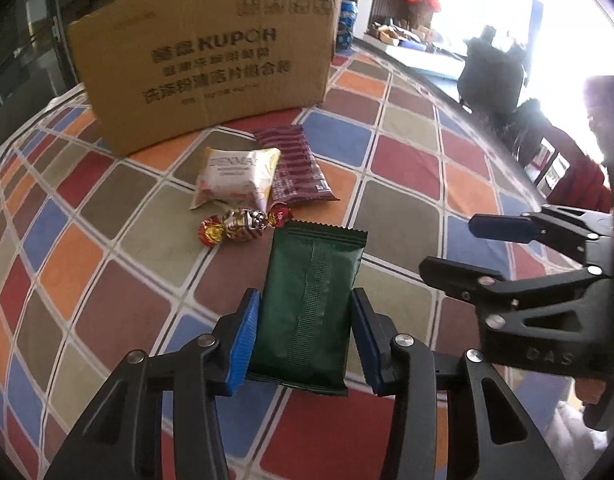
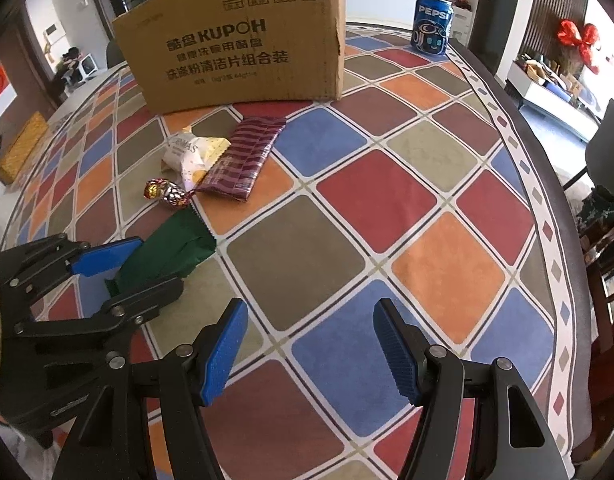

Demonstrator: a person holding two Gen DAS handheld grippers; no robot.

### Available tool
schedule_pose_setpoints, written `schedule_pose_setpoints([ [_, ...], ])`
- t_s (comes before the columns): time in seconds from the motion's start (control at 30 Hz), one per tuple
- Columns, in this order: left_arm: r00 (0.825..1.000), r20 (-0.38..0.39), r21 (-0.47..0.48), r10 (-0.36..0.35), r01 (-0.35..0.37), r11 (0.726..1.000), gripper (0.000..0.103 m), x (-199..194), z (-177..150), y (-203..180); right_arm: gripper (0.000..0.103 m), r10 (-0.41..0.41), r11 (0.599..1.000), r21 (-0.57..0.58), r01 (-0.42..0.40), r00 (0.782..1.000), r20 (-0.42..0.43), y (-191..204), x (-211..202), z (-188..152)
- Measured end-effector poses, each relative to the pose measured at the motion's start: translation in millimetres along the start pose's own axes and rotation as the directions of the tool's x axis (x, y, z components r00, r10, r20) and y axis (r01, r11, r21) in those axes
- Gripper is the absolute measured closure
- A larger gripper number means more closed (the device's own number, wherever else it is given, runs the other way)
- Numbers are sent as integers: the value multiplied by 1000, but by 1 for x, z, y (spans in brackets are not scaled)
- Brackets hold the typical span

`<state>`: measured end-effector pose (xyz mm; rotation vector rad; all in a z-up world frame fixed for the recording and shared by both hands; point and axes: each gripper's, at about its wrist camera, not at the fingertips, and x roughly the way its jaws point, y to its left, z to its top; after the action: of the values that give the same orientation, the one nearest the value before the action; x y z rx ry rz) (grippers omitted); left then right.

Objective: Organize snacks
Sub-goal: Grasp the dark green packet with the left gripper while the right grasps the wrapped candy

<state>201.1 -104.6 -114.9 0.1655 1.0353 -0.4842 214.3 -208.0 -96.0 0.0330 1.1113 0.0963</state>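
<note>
A dark green snack packet [image 1: 315, 264] lies flat on the checked tablecloth [image 1: 407, 160], and my left gripper [image 1: 303, 294] is shut on it, one blue pad against each long side. The right wrist view shows the same green packet [image 2: 167, 250] held in the left gripper [image 2: 155, 266]. My right gripper [image 2: 310, 308] stands open over bare cloth to the right, nothing between its pads; it also shows as the right gripper [image 1: 449, 246] in the left wrist view. Beyond the packet lie a foil-wrapped candy [image 1: 243, 224], a white packet [image 1: 237, 178] and a purple striped packet [image 1: 297, 164].
A brown cardboard box [image 1: 203, 68] stands upright behind the snacks. A blue Pepsi can [image 2: 433, 24] sits at the far right of the table. The table's edge [image 2: 547, 208] curves down the right side, with a dark chair [image 2: 607, 140] past it. A yellow block [image 2: 21, 148] lies far left.
</note>
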Motion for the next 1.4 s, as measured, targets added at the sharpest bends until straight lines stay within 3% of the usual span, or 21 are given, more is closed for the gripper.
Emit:
schedule_pose_setpoints([
  [0.13,1000,30,-52,-5,6,999,58,-19,-6,7,37,14,1000,-11,-14,1000,12,5,-4,3],
  [0.67,987,85,-225,137,-115,968,58,-47,-12,60,39,143,980,-149,-131,987,73,58,-8,36],
  [0.97,980,85,-277,182,-152,949,58,-43,-7,85,55,203,961,-198,-192,978,41,88,14,59],
  [1.4,979,75,-311,189,-157,937,58,-28,0,103,72,170,961,-217,-171,985,-21,104,49,73],
])
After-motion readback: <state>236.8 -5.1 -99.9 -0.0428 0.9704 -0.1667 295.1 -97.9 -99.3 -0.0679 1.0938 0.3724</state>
